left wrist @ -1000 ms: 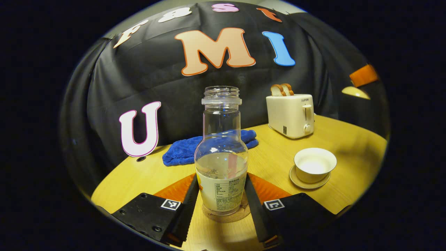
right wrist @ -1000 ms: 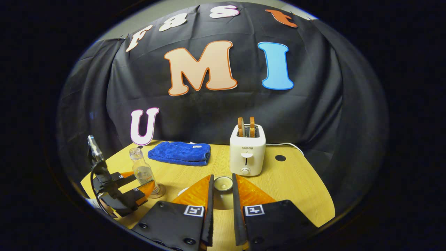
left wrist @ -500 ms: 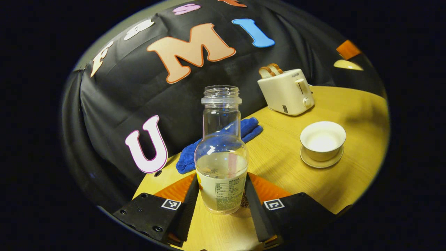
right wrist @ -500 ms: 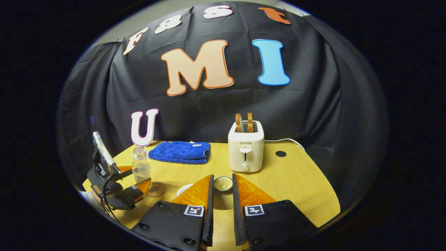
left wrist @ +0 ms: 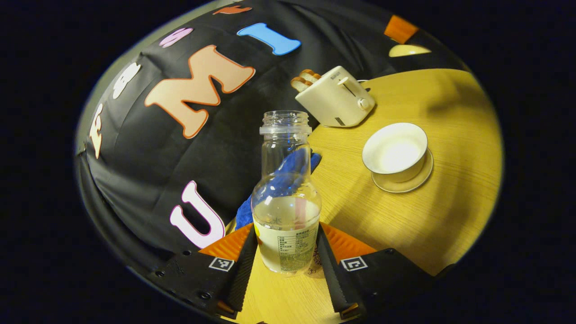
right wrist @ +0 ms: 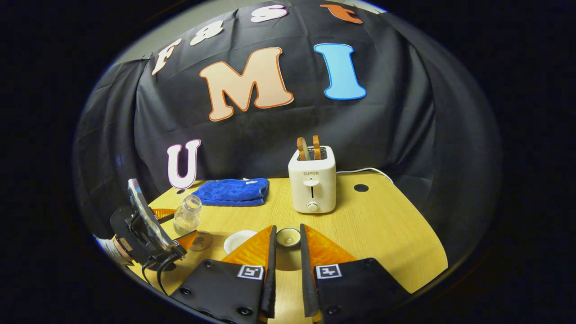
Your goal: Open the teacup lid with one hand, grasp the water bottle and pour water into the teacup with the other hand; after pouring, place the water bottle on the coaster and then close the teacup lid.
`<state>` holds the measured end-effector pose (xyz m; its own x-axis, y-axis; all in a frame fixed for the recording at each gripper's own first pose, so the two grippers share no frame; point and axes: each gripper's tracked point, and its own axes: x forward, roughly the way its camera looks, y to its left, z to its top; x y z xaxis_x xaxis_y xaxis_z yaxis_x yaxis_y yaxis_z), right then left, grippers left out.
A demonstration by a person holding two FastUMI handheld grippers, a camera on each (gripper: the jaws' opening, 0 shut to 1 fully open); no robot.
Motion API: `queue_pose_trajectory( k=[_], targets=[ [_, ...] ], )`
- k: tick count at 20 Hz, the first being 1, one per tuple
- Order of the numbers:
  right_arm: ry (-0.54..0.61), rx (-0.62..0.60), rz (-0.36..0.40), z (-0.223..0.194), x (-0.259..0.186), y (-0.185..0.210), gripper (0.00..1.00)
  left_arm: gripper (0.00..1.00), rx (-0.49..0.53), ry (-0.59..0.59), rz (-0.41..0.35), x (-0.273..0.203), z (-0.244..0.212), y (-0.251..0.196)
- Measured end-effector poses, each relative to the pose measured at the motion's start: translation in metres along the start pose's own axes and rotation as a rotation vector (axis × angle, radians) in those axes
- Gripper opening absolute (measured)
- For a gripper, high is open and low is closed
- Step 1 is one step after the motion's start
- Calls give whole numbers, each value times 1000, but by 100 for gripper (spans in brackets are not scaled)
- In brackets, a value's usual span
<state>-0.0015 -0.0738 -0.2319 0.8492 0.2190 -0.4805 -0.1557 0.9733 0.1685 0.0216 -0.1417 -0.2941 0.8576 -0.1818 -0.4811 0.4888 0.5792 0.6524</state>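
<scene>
Left tool (left wrist: pixel 286 252): both fingers are pressing on the labelled lower body of the clear, uncapped plastic water bottle (left wrist: pixel 286 198), clamped on it. The bottle is holding some water in its lower part. In the right gripper view the same bottle (right wrist: pixel 186 215) is tilting to the right above the desk's near left part, with the round brown cork coaster (right wrist: pixel 200 240) lying bare on the wooden yellow desk (right wrist: pixel 382 225) just beside it.

In the left gripper view, the white ceramic teacup (left wrist: pixel 395 150) is sitting uncovered on its white saucer (left wrist: pixel 407 180), right of the bottle mouth and apart from it. A folded blue cloth (right wrist: pixel 231 192) is lying toward the desk's far left edge. A cream two-slot toaster (right wrist: pixel 312 184) with two slices of toast (right wrist: pixel 308 147) standing in it is sitting near the far edge, about mid-desk.

Right tool (right wrist: pixel 286 270): fingers are standing close together with the small white round teacup lid (right wrist: pixel 288 236) between their tips; I cannot tell whether both are pressing on it. The lid is raised, well apart from the cup.
</scene>
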Motion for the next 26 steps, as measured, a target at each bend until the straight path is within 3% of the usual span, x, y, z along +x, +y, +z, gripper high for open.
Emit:
queue_pose_trajectory(
  k=[13, 26],
  targets=[
    [-6, 26, 18, -6, -5, -4, 28, 70, 332, 45, -54, 2, 3, -12],
    [4, 58, 5, -18, -10, -12, 28, 70, 579, 137, -110, 13, -10, -3]
  ],
)
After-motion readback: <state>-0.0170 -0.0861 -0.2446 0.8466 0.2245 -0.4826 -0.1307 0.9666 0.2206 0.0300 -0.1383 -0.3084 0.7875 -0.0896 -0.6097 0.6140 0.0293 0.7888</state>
